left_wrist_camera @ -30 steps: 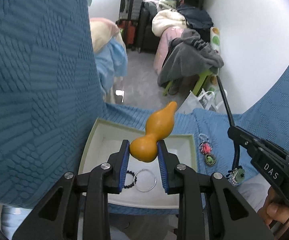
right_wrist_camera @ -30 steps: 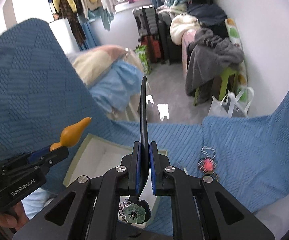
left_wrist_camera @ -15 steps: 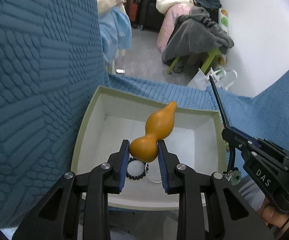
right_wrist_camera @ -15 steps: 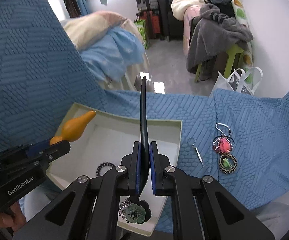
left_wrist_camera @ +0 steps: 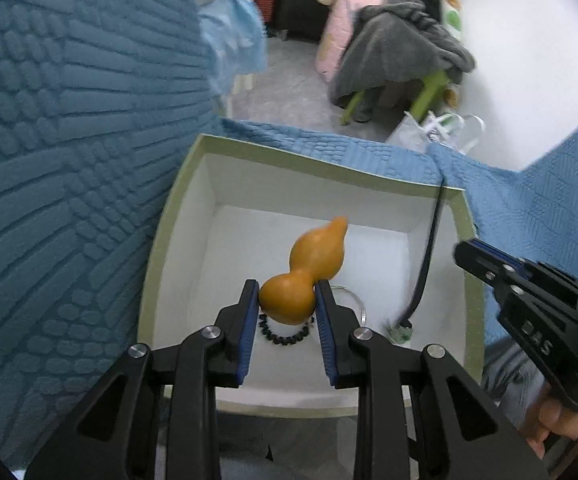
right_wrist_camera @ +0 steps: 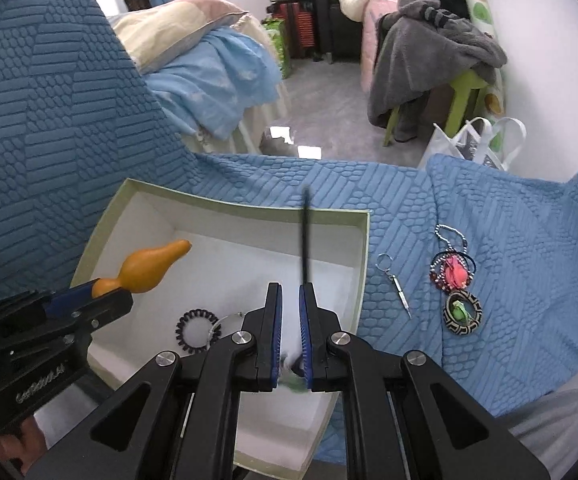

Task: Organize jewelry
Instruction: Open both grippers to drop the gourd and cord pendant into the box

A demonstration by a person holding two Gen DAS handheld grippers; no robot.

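A white box with a pale green rim (left_wrist_camera: 177, 208) (right_wrist_camera: 369, 224) lies on the blue quilt. My left gripper (left_wrist_camera: 287, 300) is shut on an orange gourd (left_wrist_camera: 309, 264) and holds it over the box; the gourd also shows in the right wrist view (right_wrist_camera: 149, 266). My right gripper (right_wrist_camera: 290, 296) has its jaws parted above the box. A black hair stick (right_wrist_camera: 306, 240) with a green flower end (left_wrist_camera: 401, 330) is slipping out of it, tilted and blurred, into the box. A black coil hair tie (right_wrist_camera: 195, 326) and a thin ring (left_wrist_camera: 355, 300) lie in the box.
On the quilt right of the box lie a small key-ring tool (right_wrist_camera: 395, 284), a pink beaded piece (right_wrist_camera: 455, 270) and a round black pendant (right_wrist_camera: 463, 312). Beyond the quilt edge are the floor, a bed, and a green stool with a grey blanket (right_wrist_camera: 429, 56).
Both grippers came down over the box. My right gripper's jaws have parted and the hair stick has left them, dropping into the box. My left gripper still holds the gourd.
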